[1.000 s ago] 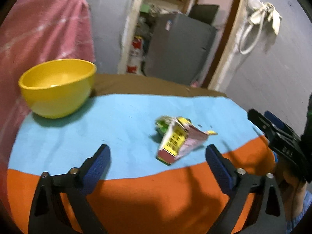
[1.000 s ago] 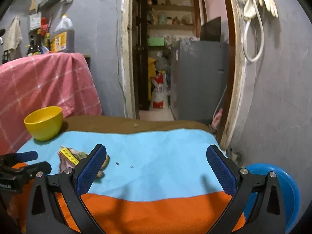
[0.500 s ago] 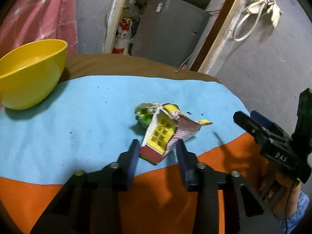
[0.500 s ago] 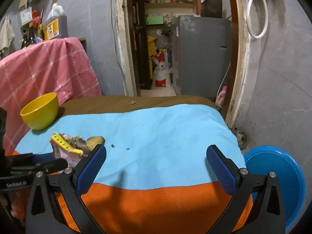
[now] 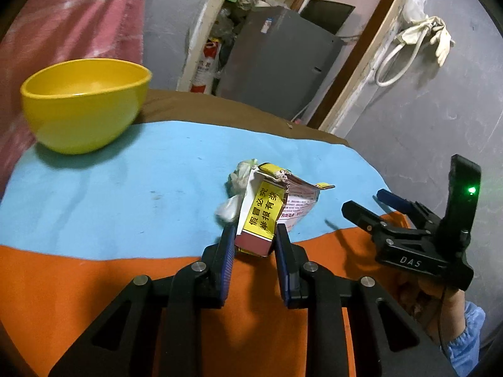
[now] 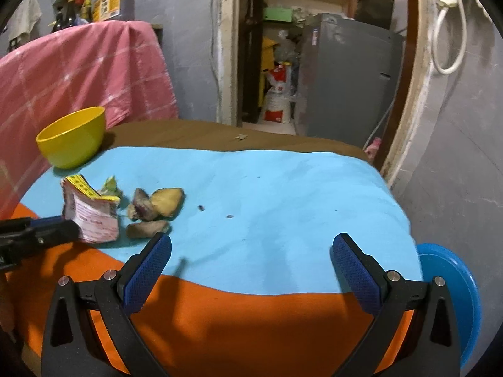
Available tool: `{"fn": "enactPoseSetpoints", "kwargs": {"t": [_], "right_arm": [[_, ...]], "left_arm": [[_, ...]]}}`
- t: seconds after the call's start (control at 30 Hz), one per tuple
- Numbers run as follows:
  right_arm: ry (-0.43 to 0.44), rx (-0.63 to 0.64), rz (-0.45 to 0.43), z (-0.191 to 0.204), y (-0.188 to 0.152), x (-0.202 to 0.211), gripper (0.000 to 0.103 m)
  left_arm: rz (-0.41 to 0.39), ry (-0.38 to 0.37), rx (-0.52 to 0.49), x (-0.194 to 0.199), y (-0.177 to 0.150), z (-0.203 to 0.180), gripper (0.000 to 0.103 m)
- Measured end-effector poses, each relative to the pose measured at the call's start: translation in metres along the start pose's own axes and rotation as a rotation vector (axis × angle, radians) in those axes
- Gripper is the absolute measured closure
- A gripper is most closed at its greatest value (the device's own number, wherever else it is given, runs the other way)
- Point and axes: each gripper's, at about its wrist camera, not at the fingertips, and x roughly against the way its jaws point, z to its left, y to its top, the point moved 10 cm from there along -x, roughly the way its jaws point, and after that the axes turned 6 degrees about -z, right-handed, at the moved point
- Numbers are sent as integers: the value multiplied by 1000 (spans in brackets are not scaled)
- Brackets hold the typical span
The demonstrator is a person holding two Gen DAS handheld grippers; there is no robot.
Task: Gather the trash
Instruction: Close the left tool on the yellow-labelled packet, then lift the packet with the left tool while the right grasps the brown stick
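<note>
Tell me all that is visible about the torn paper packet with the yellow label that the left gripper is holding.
The torn paper packet with the yellow label is crumpled and ripped open at its top. It looks like thin printed paper or card: a yellow strip with black characters, a white-and-pink side with small red print, and a dark red bottom edge. It stands roughly upright, tilted, at the border of the blue and orange cloth. The left gripper is shut on its lower end. A crumpled greenish-white wrapper lies against its far side.

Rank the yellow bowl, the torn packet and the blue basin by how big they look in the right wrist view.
1. Blue basin, though partly hidden and nearer the camera.
2. Yellow bowl.
3. Torn packet, close to the bowl in apparent size, so this order is unsure.
</note>
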Motion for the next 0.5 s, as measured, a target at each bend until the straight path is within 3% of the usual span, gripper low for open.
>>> {"fn": "enactPoseSetpoints", "kwargs": {"t": [0.2, 0.37, 0.5], "right_arm": [[132, -8, 43, 25, -4, -6, 0], [188, 60, 88, 55, -6, -15, 1], [209, 82, 113, 68, -6, -21, 14]], "left_arm": [[-78, 51, 44, 22, 10, 19, 82], [-120, 109, 94, 29, 15, 38, 82], [-110, 140, 155, 24, 13, 53, 82]]}}
